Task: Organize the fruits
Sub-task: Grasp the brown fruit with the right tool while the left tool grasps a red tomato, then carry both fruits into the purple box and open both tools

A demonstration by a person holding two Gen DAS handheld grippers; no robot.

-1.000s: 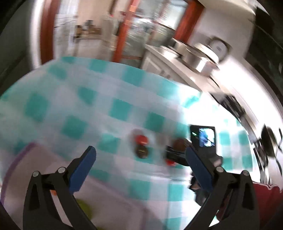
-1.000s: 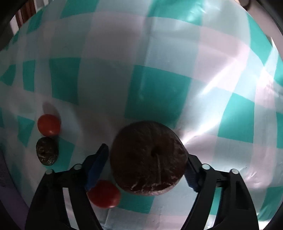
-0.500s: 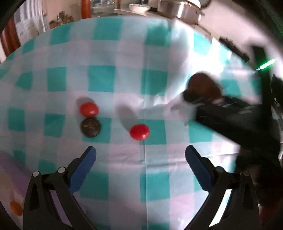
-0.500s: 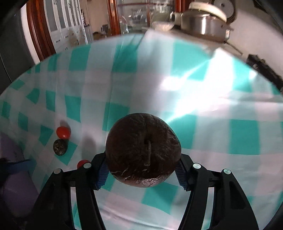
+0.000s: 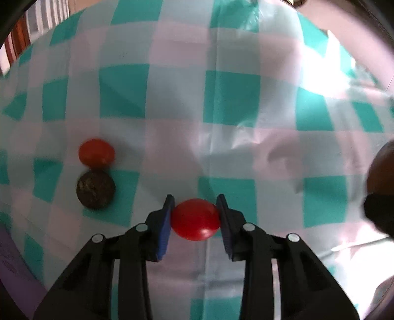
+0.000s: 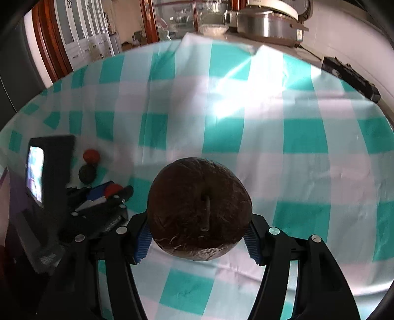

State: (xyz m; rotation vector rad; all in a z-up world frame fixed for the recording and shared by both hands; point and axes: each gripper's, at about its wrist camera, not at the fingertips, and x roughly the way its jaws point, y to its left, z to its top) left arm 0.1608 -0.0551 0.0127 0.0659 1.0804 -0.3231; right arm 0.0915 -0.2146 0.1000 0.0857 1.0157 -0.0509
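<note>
My left gripper (image 5: pixel 195 219) is shut on a small red tomato (image 5: pixel 195 219) that rests low on the green-and-white checked tablecloth (image 5: pixel 221 98). A second red tomato (image 5: pixel 96 152) and a small dark wrinkled fruit (image 5: pixel 95 190) lie touching each other to its left. My right gripper (image 6: pixel 197 236) is shut on a large dark brown round fruit (image 6: pixel 199 209) and holds it above the cloth. The right wrist view also shows the left gripper (image 6: pixel 108 194) with its tomato (image 6: pixel 112 189), the other tomato (image 6: pixel 91 155) and the dark fruit (image 6: pixel 87 173).
A purple tray edge (image 5: pixel 12 258) shows at the lower left of the left wrist view. Metal pots (image 6: pixel 266 19) and a black object (image 6: pixel 349 78) stand on the counter behind the table. Wooden cabinets (image 6: pixel 73 41) are at the back left.
My left gripper has come down over the nearer red tomato and closed on it. My right gripper has kept hold of the brown fruit and lifted it higher above the cloth.
</note>
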